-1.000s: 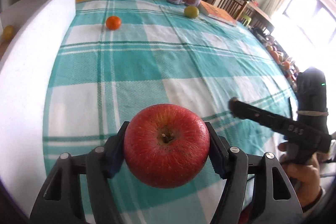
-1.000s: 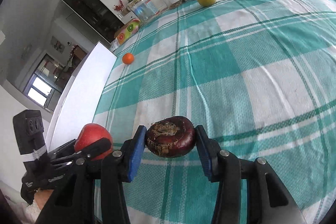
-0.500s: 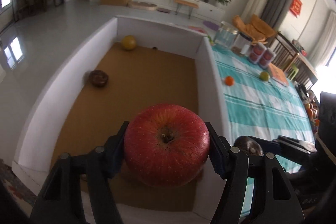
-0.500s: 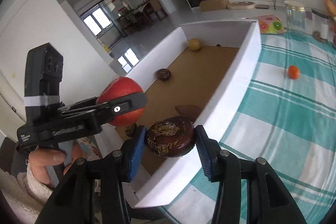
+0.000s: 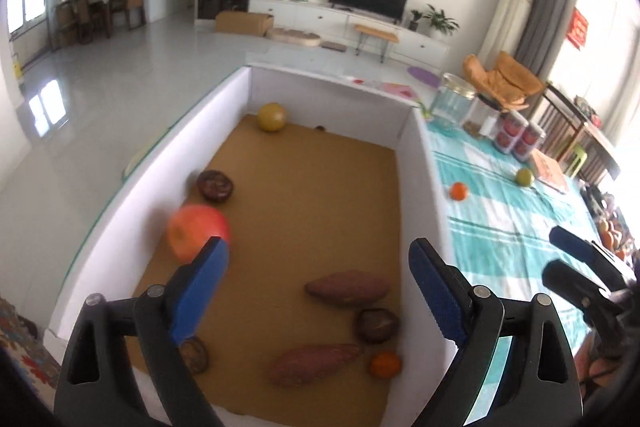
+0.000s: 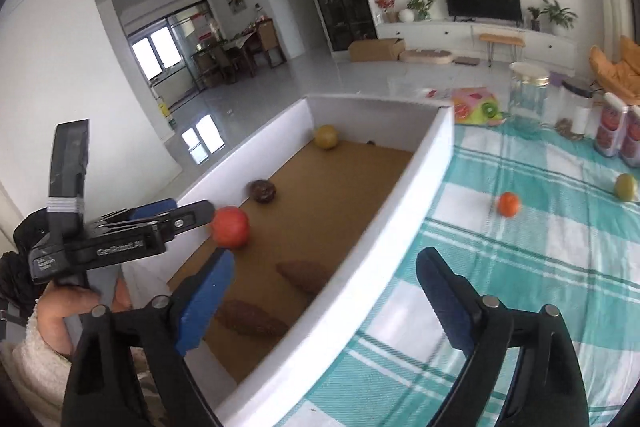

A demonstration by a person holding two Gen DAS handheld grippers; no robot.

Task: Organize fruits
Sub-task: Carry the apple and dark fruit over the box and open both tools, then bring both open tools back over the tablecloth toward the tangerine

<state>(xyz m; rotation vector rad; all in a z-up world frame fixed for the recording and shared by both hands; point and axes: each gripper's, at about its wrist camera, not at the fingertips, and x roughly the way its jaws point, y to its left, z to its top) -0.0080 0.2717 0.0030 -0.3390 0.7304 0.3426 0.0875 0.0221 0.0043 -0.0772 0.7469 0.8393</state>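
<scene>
My left gripper [image 5: 318,267] is open and empty over the white box [image 5: 424,195]. The red apple [image 5: 198,231] is blurred inside the box by its left wall; it also shows in the right wrist view [image 6: 231,227]. My right gripper [image 6: 324,283] is open and empty above the box's right wall [image 6: 384,247]. A dark round fruit [image 5: 377,325] lies in the box near a small orange [image 5: 385,364]. On the checked cloth [image 6: 540,267] lie an orange [image 6: 509,204] and a green-yellow fruit [image 6: 626,187].
In the box lie two sweet potatoes [image 5: 348,287] [image 5: 314,363], another dark round fruit [image 5: 215,185], a yellow fruit [image 5: 272,117] at the far end. Glass jars [image 6: 528,95] and cans [image 6: 610,135] stand at the table's far edge.
Both grippers opened over the box. The apple left the left gripper and is moving inside the box. The dark fruit left the right gripper.
</scene>
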